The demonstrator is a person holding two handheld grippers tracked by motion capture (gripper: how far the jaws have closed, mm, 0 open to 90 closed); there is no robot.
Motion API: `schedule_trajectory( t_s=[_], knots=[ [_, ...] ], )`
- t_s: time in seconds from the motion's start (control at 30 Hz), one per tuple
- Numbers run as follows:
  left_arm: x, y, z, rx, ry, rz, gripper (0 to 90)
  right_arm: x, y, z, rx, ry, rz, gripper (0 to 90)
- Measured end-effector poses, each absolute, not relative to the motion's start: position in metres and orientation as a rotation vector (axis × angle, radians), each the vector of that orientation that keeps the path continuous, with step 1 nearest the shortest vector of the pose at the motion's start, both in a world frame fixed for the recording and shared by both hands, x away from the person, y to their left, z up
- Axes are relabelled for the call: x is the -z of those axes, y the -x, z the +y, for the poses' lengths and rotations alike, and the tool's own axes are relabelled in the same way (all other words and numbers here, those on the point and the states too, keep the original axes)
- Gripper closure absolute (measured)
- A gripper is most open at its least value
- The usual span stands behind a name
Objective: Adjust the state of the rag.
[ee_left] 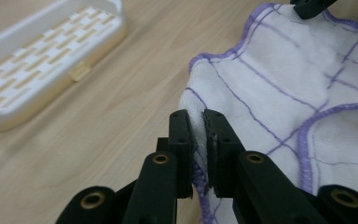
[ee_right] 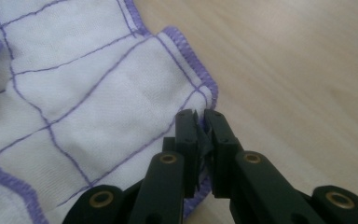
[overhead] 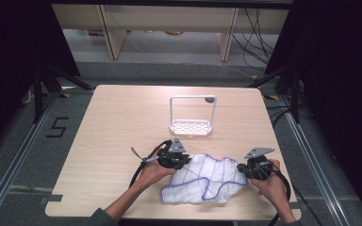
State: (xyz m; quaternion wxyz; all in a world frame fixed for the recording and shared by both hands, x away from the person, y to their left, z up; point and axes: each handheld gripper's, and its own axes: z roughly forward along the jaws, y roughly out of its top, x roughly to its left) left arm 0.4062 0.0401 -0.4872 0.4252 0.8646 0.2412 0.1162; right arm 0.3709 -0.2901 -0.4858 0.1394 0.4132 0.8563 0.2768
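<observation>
The left hand-held gripper (overhead: 178, 162) has its jaws clamped on the hemmed edge of a white cloth with purple grid stitching (overhead: 202, 178); in the left gripper view a pinched fold of the cloth (ee_left: 279, 93) stands between the pads. The right hand-held gripper (overhead: 250, 170) is likewise clamped on a purple-hemmed corner of the same cloth (ee_right: 88, 98), with the hem caught between nearly closed jaws. The cloth lies crumpled on the bench (overhead: 122, 122), spread between the two hand-held grippers. A white perforated rack with an upright frame (overhead: 192, 126) stands on the bench beyond the left hand-held gripper, apart from the cloth.
</observation>
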Motion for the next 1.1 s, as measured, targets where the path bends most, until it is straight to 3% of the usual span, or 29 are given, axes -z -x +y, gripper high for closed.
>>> schedule_trajectory(
  t_s=[0.33,0.67,0.77,0.9,1.1],
  knots=[
    [0.456,-0.38,0.085,-0.512,-2.039,0.628,80.7,0.445,-0.393,-0.268,-0.957,-1.068,2.354,85.7],
    [0.486,-0.396,0.088,-0.485,-2.13,0.738,78.7,0.469,-0.423,-0.23,-0.785,-1.025,2.411,83.7],
    [0.488,-0.399,0.094,-0.463,-2.091,0.789,71.5,0.474,-0.43,-0.225,-0.77,-1.062,2.39,67.5],
    [0.486,-0.401,0.105,-0.435,-2.052,0.839,58.2,0.458,-0.416,-0.23,-0.844,-1.127,2.332,58.2],
    [0.485,-0.396,0.125,-0.388,-2.013,0.905,51.8,0.43,-0.364,-0.226,-1.051,-1.07,2.429,50.8]
  ],
)
